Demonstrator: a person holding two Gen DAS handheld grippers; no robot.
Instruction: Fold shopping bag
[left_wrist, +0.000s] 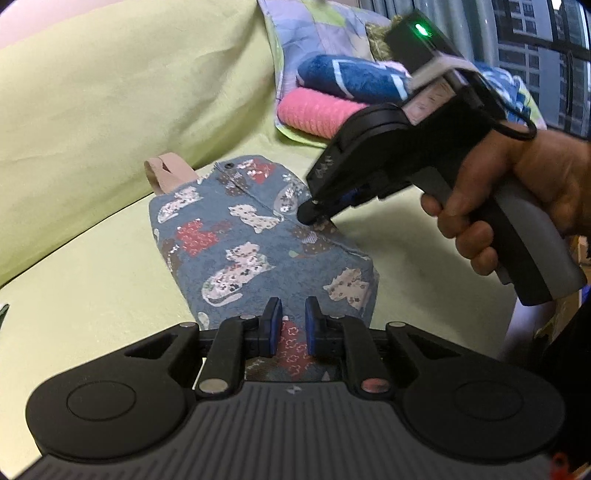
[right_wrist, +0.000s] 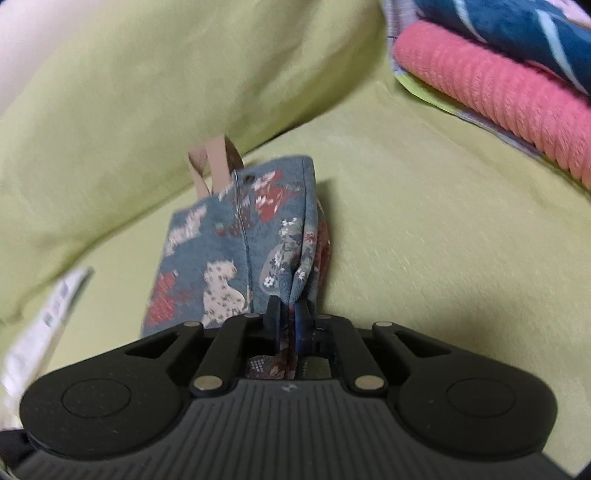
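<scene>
At the far left, a yellow-green cushion (left_wrist: 110, 92) is being leaned against the back of the sofa (left_wrist: 92, 295) (its seat is covered in the same cloth), and a tan handle (left_wrist: 162, 177) is sticking out from the far end of the shopping bag (left_wrist: 258, 236). The bag, blue-grey with a cat print, is lying on the seat in the middle of the view, already narrowed into a long strip, so at least one lengthwise fold is judged to be done. Its near end is being taken between the pads of the left tool (left_wrist: 293, 317); cloth is lying between them, though a gap is showing, and whether they are pressing cannot be told. Further right, the bag's right edge is being pinched by the right tool (left_wrist: 314, 218), which is clenched on the layered cloth, as is plain in its own view (right_wrist: 290, 314). What is left, by this judgement, is the crosswise folding toward the handle. At the far right, folded blankets (left_wrist: 332, 92) are being kept well apart from the bag.
</scene>
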